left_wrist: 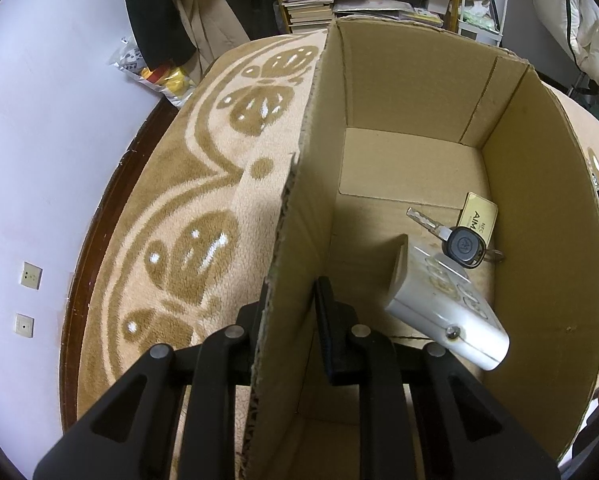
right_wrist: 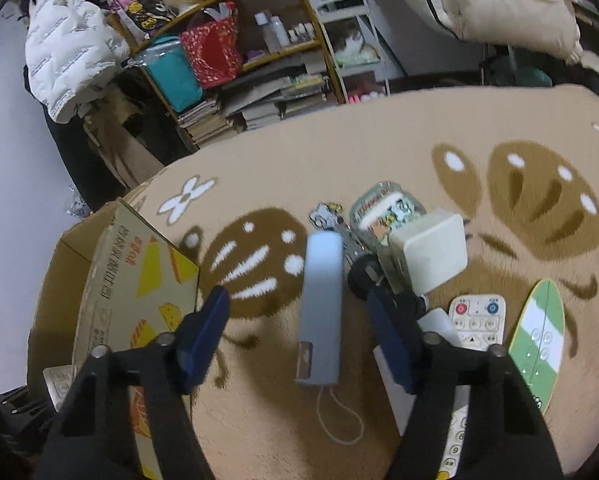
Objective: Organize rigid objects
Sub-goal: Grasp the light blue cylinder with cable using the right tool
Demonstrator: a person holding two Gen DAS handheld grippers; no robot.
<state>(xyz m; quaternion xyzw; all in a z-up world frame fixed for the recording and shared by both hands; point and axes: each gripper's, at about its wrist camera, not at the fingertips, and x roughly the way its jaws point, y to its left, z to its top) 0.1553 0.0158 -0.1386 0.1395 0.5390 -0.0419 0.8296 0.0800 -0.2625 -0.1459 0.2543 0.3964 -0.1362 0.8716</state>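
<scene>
My left gripper (left_wrist: 289, 314) is shut on the left wall of an open cardboard box (left_wrist: 539, 200), one finger outside and one inside. In the box lie a silver remote-like device (left_wrist: 447, 312), a black car key (left_wrist: 463, 246) and a gold card (left_wrist: 479, 214). My right gripper (right_wrist: 295, 296) hangs open over the carpet. A slim pale blue device (right_wrist: 321, 308) with a cord loop lies between its fingers, and neither pad touches it. The same box (right_wrist: 139, 280) stands to the left of it.
Right of the blue device lie a white charger block (right_wrist: 431, 252), a sticker-covered glass jar (right_wrist: 383, 208), a white remote (right_wrist: 477, 320) and a green-and-white oval board (right_wrist: 539, 340). A bookshelf (right_wrist: 259, 80) and hanging jackets stand beyond the patterned carpet (left_wrist: 203, 200).
</scene>
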